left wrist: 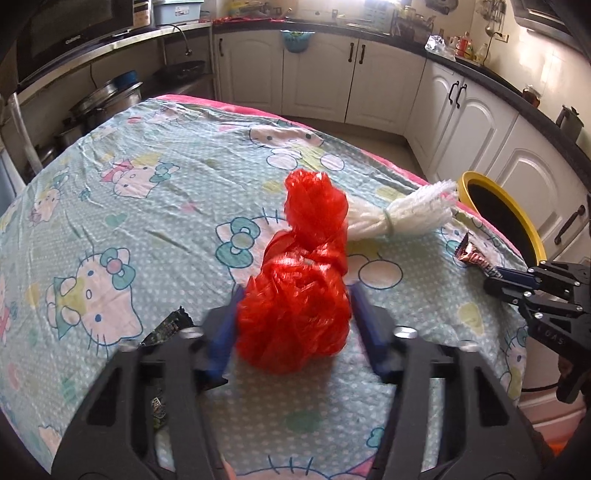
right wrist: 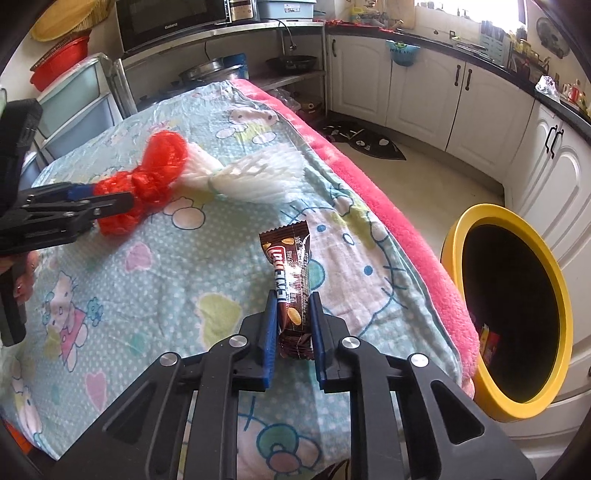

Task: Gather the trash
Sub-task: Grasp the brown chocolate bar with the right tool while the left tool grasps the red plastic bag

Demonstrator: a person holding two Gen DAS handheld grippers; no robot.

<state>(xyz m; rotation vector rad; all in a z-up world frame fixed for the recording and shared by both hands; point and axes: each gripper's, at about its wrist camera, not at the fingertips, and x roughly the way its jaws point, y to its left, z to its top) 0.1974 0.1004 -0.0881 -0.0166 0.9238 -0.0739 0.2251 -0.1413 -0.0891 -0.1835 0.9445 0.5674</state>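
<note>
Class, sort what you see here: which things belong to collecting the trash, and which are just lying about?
Belongs to the job:
red mesh bag, between the left tongs
brown snack wrapper, gripped by the right tongs
white foam net
dark wrapper
yellow bin

Just lying about:
microwave
red basin
floor mat

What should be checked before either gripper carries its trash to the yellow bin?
1. Right gripper shut on the brown snack wrapper: ok.
2. Left gripper closed on the red mesh bag: not ok, fingers flank it with gaps.
3. White mesh bundle free of the red bag: cannot tell, they touch.
4. Yellow bin mouth open beside the table: ok.
5. Dark wrapper by the left gripper collected: not ok.
</note>
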